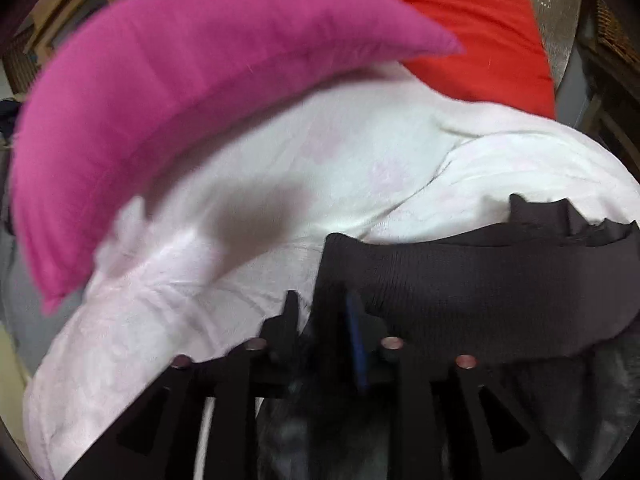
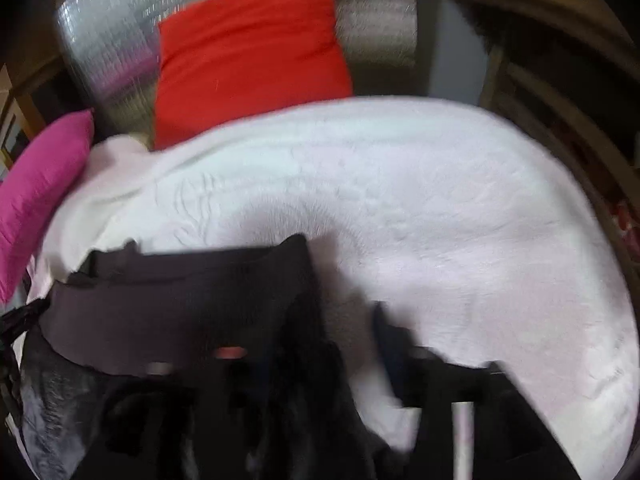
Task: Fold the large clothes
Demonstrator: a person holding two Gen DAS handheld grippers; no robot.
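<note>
— At my left tongs point(image 1: 322, 320), the gap is narrow and the end of the waistband point(image 1: 480, 280) sits in it. Too blurred to say whether I'm pinching it.

— And the right?

— My right tongs point(image 2: 348, 332) stand apart. White cover point(image 2: 440, 200) shows between the fingers, so nothing is clamped; the band's other end lies just beside them.

— Where's the garment point(image 2: 60, 400) itself?

— Low in front of me on the cover, band stretched between my two hands, the shiny dark cloth bunched beneath.

— How will it handle?

— Soft, light and limp, I'd judge, and that sheen suggests slippery. The ribbed band is the thick, firm part, so I'd take it at both ends.

— Anything in the way?

— The pink pillow point(image 1: 160, 80) crowds the left, near the band. The red pillow point(image 2: 248, 48) is well back. The rumpled cover may drag under the cloth.
</note>
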